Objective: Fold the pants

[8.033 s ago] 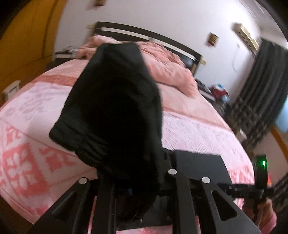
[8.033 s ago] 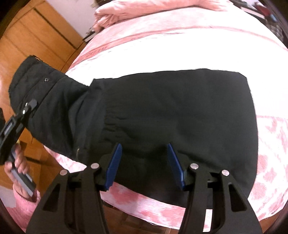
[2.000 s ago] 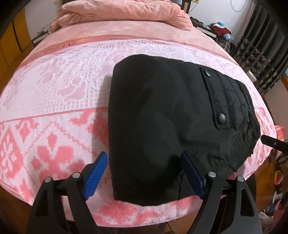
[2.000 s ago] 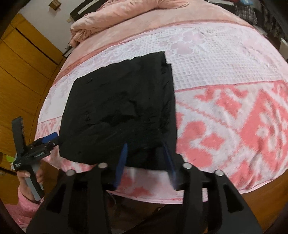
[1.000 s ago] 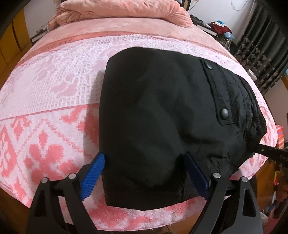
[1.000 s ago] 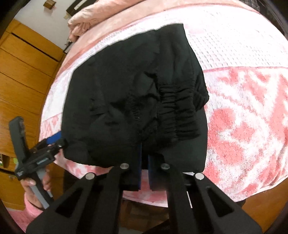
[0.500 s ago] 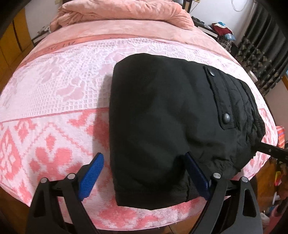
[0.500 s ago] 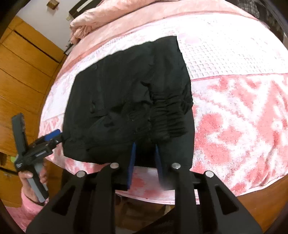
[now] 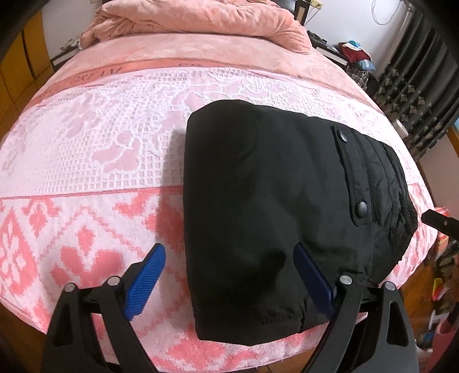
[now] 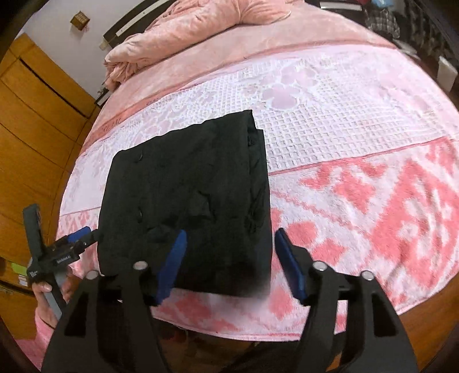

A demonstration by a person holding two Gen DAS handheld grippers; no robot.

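Observation:
The black pants (image 9: 272,206) lie folded into a thick rectangle near the front edge of the bed, a snap-button pocket flap on top at the right. My left gripper (image 9: 229,275) stands open at the bundle's near left corner, holding nothing. In the right wrist view the same pants (image 10: 186,195) lie flat, and my right gripper (image 10: 231,258) is open just above their near right corner. The left gripper (image 10: 83,233) also shows there at the pants' left edge, held by a hand (image 10: 51,289).
A pink and white patterned blanket (image 9: 86,160) covers the bed, with a rumpled pink duvet (image 9: 200,20) at the head. Wooden wardrobe doors (image 10: 31,120) stand to the left. Dark curtains (image 9: 416,86) and clutter fill the right side beyond the bed.
My right gripper let go of the pants' waistband and opened wide, pulling back slightly. The lifted edge dropped flat. My left gripper stayed open and barely moved.

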